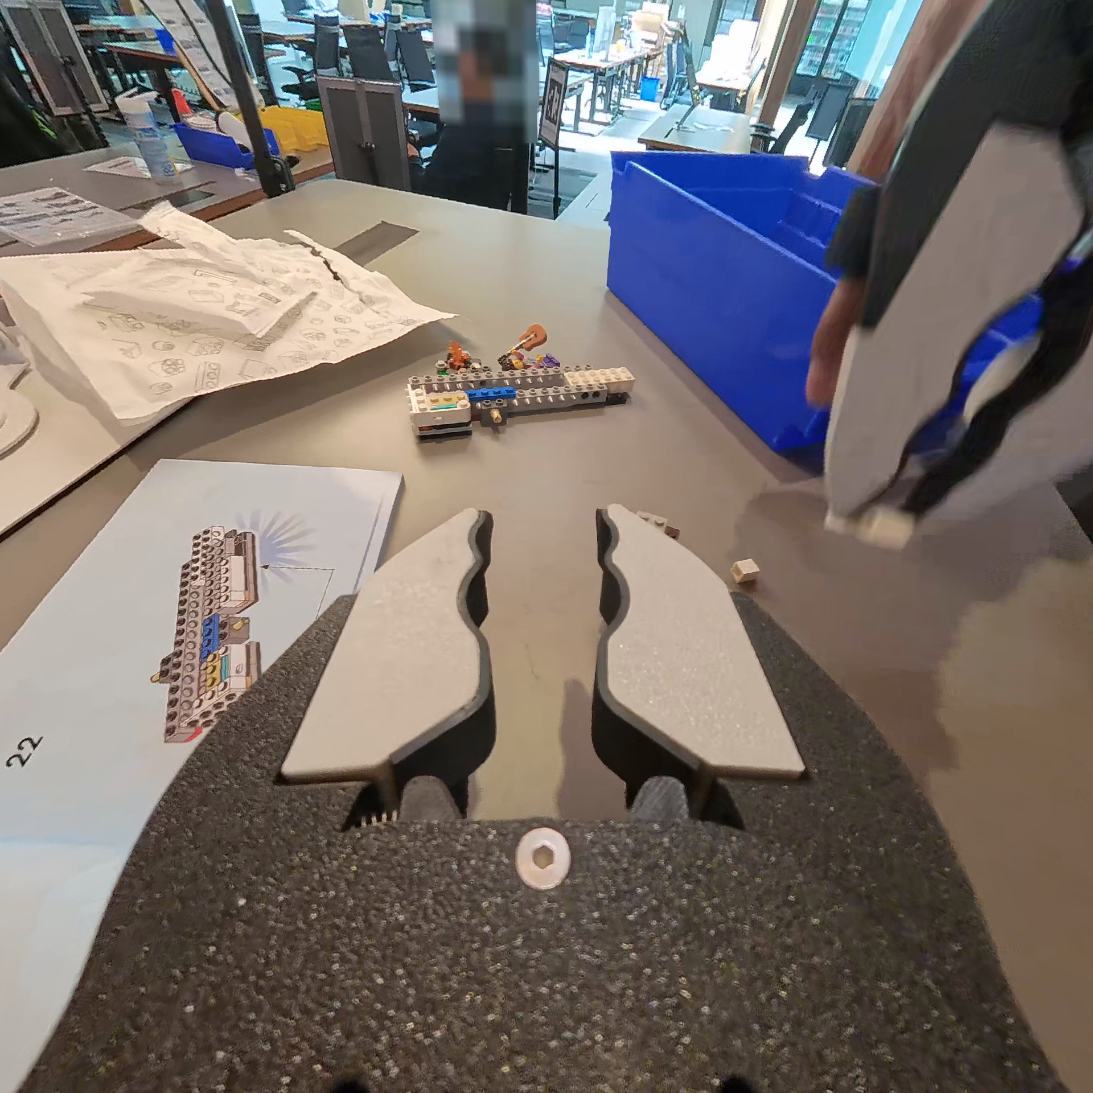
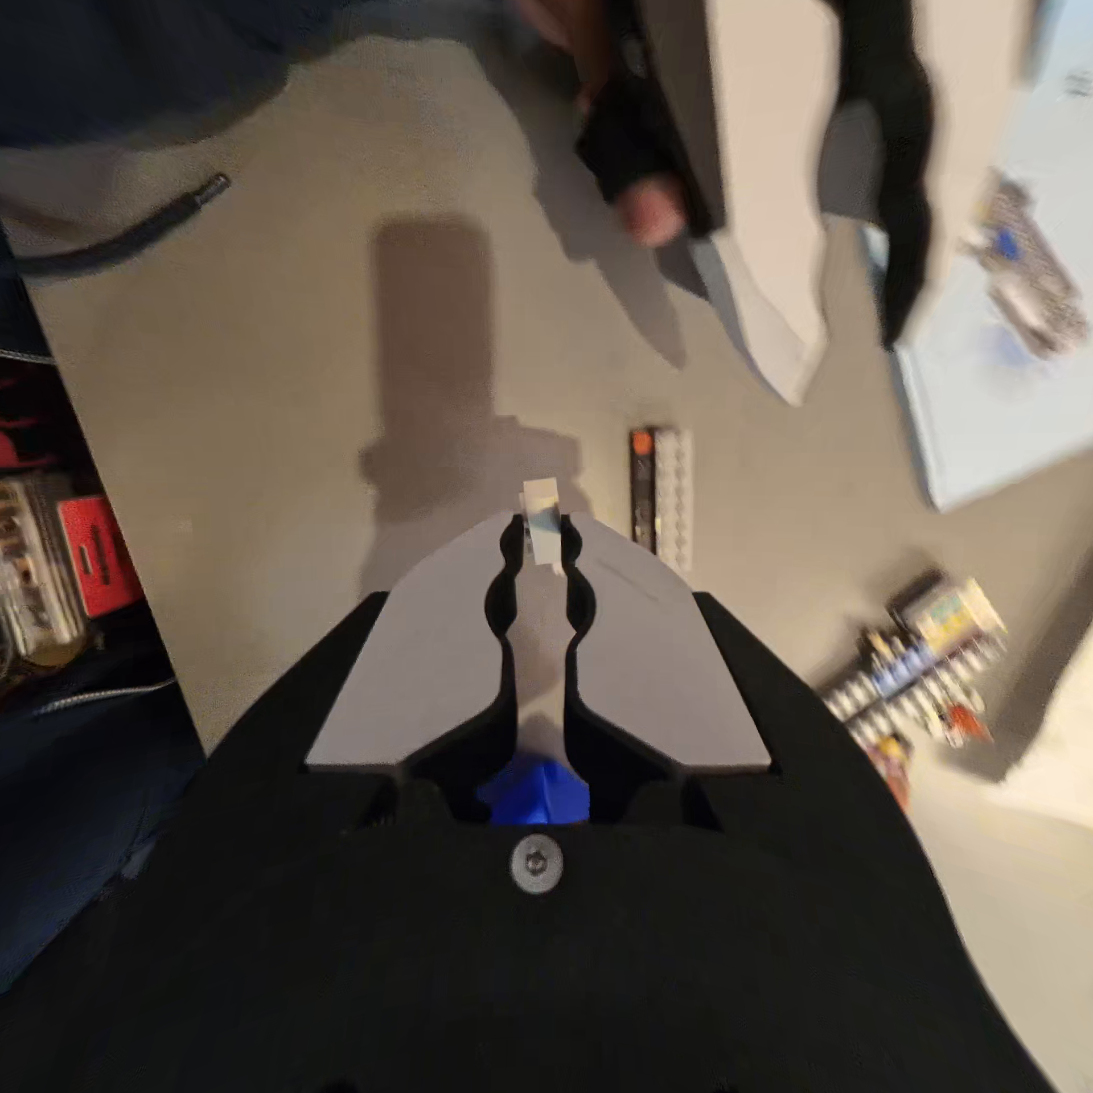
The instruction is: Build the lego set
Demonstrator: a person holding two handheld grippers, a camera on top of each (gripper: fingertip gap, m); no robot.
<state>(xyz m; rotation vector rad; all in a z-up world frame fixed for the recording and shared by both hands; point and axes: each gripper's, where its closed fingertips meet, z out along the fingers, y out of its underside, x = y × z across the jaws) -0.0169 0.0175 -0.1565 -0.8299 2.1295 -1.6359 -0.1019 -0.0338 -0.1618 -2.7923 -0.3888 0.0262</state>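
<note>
Here a small white brick, smooth and blocky, sits pinched at the tips of the right claw, probably pressed from both sides though blur softens it. The left claw gapes empty over the matte grey worktop, near a studded brick model and booklet.

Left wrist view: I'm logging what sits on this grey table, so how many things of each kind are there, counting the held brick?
Brick assemblies: 1, the grey, white and blue build
Loose small bricks: 3, one cream, one white held in the right gripper, one partly hidden
Instruction booklets: 1
Torn paper bags: 1
Blue bins: 1
Total: 7
</note>
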